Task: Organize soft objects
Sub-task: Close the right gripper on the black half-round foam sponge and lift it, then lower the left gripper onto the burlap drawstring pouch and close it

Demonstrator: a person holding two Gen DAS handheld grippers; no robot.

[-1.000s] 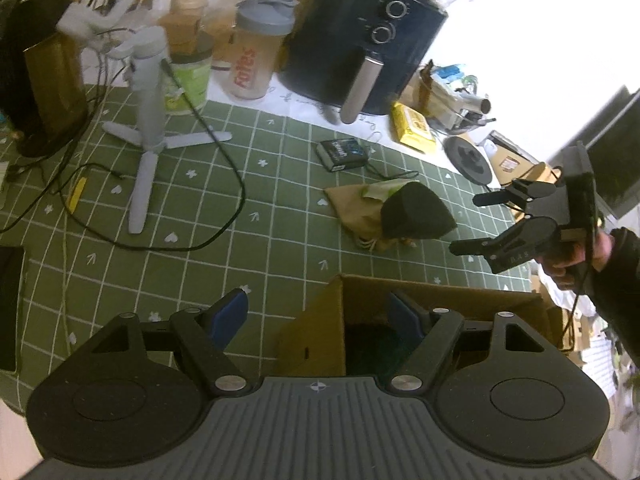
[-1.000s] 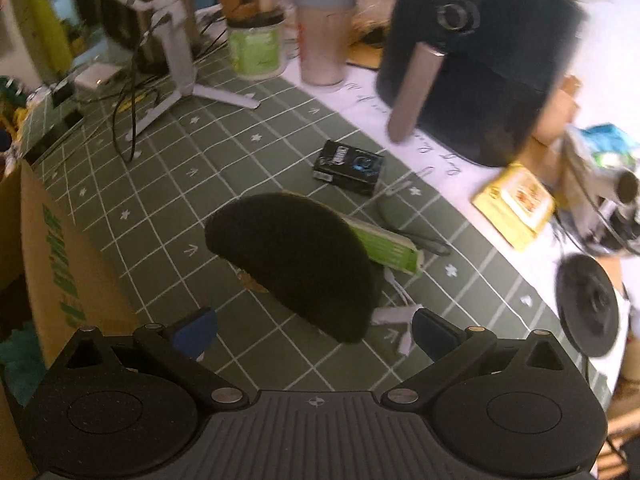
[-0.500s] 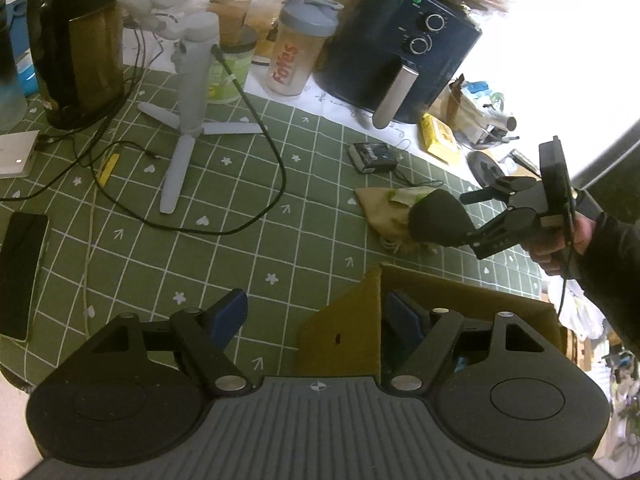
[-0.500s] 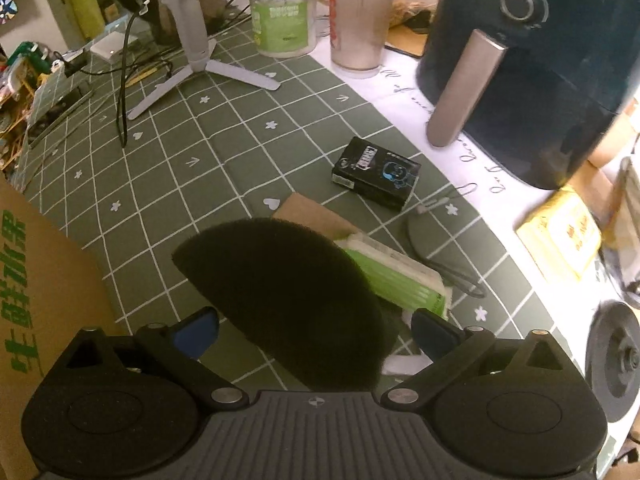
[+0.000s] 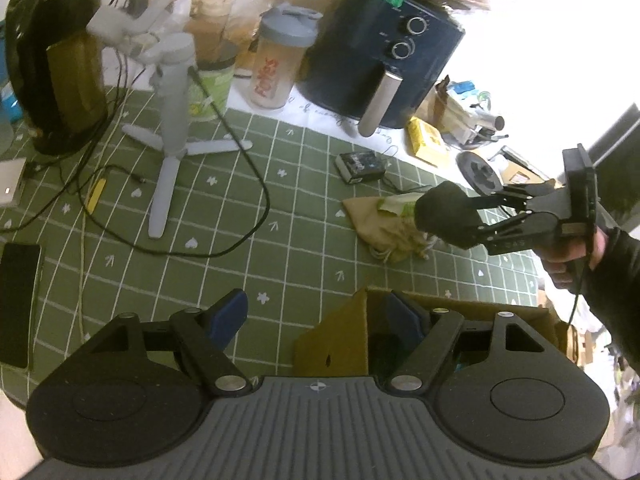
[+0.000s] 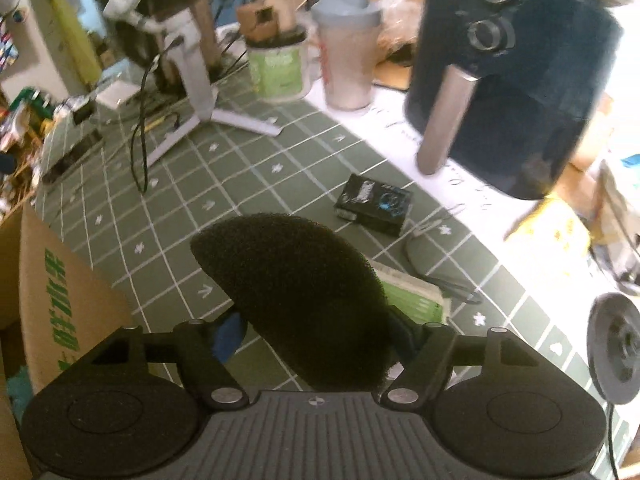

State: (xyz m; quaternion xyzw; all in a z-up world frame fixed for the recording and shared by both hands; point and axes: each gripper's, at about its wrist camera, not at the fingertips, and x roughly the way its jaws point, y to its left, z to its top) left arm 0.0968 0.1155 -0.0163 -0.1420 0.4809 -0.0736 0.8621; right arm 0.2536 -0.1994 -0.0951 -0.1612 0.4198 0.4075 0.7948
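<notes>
- Right claw (image 6: 316,338) now clamps the black sponge (image 6: 296,300), lifted off the table beside the cardboard box (image 5: 400,312).
- Left claw (image 5: 316,316) stays apart, empty, one finger over the box.
- Box drop likely next.

A cluttered counter under hard, bright light

A green mat (image 5: 224,208) with a white grid and small white hearts and arrows covers most of the counter, and a strip of white surface (image 6: 404,136) runs along its far edge. Overexposed glare (image 5: 560,40) washes out the far right corner. At the far left, a pale wall (image 6: 40,40) shows beside a yellow-green upright strip (image 6: 70,20).
</notes>
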